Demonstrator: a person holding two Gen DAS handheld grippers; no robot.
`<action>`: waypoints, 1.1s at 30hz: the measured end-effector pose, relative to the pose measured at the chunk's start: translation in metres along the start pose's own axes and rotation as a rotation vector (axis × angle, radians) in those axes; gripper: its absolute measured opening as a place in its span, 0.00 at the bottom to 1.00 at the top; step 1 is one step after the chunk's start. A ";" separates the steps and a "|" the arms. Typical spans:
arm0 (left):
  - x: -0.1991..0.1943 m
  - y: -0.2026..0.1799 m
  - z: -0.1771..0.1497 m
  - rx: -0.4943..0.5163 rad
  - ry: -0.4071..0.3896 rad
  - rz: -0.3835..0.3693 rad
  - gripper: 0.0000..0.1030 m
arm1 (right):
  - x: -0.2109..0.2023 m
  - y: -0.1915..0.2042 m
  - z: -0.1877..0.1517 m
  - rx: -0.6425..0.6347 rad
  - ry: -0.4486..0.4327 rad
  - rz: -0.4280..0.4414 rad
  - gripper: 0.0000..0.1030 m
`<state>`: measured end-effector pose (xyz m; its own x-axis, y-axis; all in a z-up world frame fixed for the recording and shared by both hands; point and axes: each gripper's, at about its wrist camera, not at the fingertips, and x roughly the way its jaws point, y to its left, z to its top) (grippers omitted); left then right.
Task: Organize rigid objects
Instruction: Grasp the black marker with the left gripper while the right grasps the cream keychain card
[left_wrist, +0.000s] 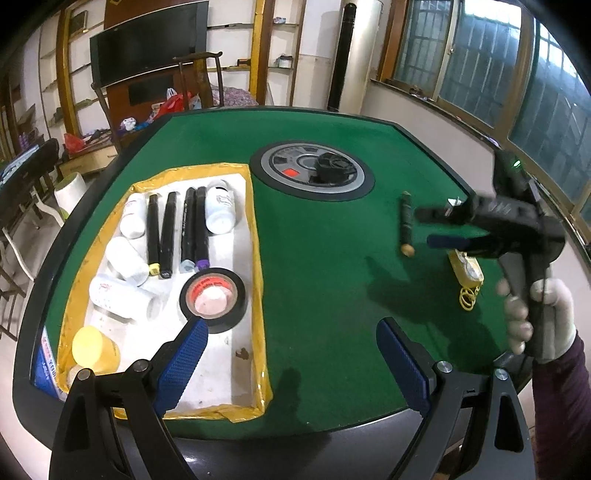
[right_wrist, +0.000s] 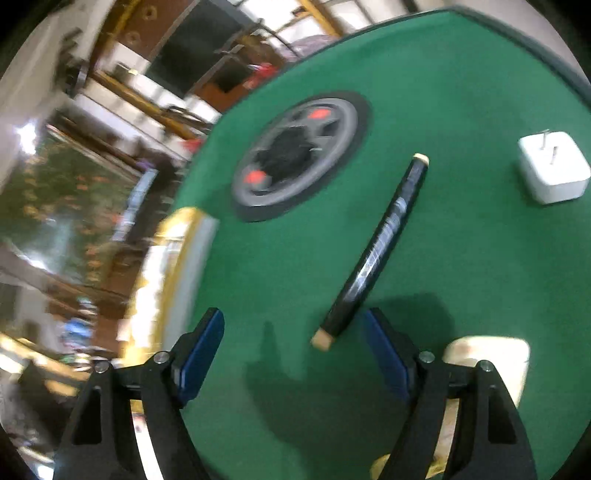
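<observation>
A white tray with a yellow rim (left_wrist: 255, 258) lies on the left of the green table (left_wrist: 317, 266). It holds several black markers (left_wrist: 170, 232), white bottles (left_wrist: 221, 210), a black tape roll (left_wrist: 213, 295) and a yellow-capped jar (left_wrist: 96, 349). A black marker with tan ends (left_wrist: 406, 227) (right_wrist: 376, 251) lies loose on the felt. My left gripper (left_wrist: 291, 354) is open and empty, over the tray's near right edge. My right gripper (left_wrist: 424, 227) (right_wrist: 291, 354) is open and empty, just short of the loose marker's near end.
A white plug adapter (right_wrist: 552, 168) lies right of the loose marker. A yellow case with rubber bands (left_wrist: 466, 273) lies under my right gripper. A round grey hub (left_wrist: 312, 173) sits at the table's centre. Chairs and shelves stand beyond the table.
</observation>
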<state>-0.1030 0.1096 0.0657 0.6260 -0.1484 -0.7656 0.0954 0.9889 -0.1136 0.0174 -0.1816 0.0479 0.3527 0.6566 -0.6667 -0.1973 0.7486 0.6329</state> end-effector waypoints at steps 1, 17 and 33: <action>0.001 -0.001 -0.001 0.001 0.007 -0.010 0.92 | -0.006 0.002 0.001 0.004 -0.021 0.009 0.75; 0.062 -0.041 0.041 0.057 0.089 -0.056 0.94 | -0.077 -0.054 -0.038 0.019 -0.157 -0.319 0.75; 0.198 -0.135 0.115 0.303 0.132 0.056 0.95 | -0.047 -0.037 -0.044 -0.064 -0.169 -0.377 0.84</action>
<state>0.0969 -0.0535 0.0028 0.5333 -0.0730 -0.8428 0.3024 0.9469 0.1093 -0.0322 -0.2358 0.0382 0.5552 0.3152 -0.7697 -0.0799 0.9414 0.3278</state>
